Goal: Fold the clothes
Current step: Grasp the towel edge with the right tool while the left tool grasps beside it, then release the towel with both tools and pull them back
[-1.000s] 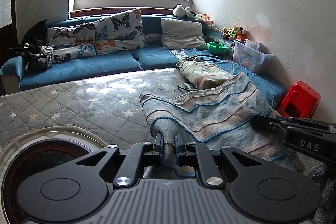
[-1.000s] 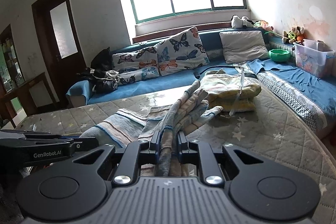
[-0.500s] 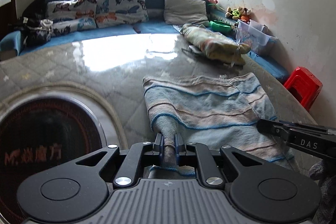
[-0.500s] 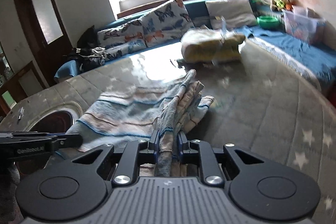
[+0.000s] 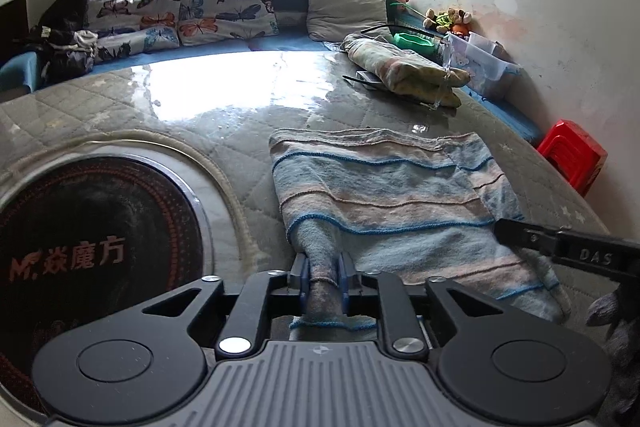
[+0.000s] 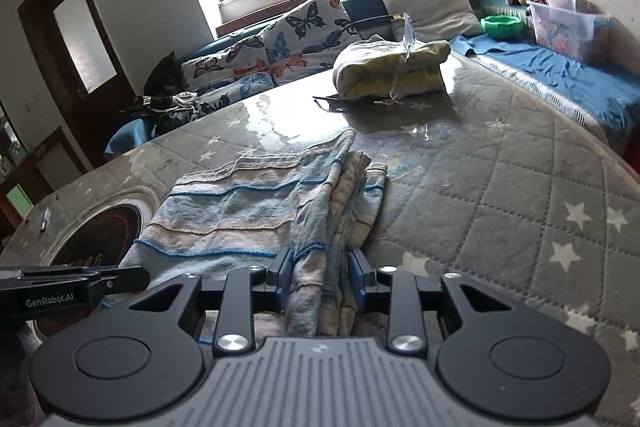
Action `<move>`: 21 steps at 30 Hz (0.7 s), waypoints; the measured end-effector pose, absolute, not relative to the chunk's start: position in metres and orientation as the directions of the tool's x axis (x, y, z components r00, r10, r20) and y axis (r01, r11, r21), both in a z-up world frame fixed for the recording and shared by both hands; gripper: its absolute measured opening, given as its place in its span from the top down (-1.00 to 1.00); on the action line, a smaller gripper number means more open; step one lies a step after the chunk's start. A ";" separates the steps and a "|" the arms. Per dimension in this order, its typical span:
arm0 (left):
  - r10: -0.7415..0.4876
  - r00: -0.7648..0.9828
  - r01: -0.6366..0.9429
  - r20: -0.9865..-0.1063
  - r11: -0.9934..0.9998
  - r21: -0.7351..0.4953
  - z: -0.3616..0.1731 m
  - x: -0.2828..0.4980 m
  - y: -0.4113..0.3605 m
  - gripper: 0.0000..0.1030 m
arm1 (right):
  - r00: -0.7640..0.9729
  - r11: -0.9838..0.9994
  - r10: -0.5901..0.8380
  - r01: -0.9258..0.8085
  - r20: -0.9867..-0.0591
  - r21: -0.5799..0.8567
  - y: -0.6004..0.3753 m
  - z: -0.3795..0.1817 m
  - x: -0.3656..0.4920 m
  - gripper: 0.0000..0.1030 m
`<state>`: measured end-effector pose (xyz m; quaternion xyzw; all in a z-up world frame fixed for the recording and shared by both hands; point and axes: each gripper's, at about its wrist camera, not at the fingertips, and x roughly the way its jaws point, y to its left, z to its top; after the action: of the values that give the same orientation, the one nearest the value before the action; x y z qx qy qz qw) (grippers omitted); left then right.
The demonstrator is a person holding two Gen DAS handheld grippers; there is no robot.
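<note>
Now, left gripper [image 5: 322,277]: our jaws opening, striped garment [image 5: 384,195] between them.
Right gripper [image 6: 320,277]: opening, bunched cloth perhaps touching.

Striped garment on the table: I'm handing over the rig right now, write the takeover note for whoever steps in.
Left gripper: jaws opening, near left edge of the striped garment between them, pads seemingly still touching the cloth.
Right gripper: jaws opening, bunched right edge of the garment between them, cloth now looser in the gap.
Garment: lying on the quilted table cover, left part flat, right side gathered in ridges. A folded bundle sits at the far end.
Done: garment laid down on the table.
Left: finish releasing, smooth the bunched right side, then make the next fold.
</note>
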<state>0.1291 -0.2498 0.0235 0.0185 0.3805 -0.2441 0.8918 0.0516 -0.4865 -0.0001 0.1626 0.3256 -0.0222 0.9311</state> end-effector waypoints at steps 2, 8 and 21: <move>-0.415 0.607 0.457 -0.678 0.880 -0.130 0.027 0.125 -0.250 0.58 | 0.788 0.951 0.061 0.141 -0.612 0.276 -0.486 0.003 0.050 0.42; -0.419 0.628 0.486 -0.656 0.869 -0.090 0.036 0.111 -0.257 0.02 | 0.802 0.958 0.043 0.136 -0.595 0.252 -0.488 0.015 0.060 0.24; -0.372 0.589 0.477 -0.718 0.877 -0.064 0.025 0.112 -0.265 -0.35 | 0.801 0.975 0.085 0.054 -0.592 0.214 -0.469 0.027 0.108 0.09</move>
<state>0.1119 -0.2654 0.0251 0.0677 0.3857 -0.2388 0.8886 0.1082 -0.4685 0.0265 0.1106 0.3150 0.0082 0.9426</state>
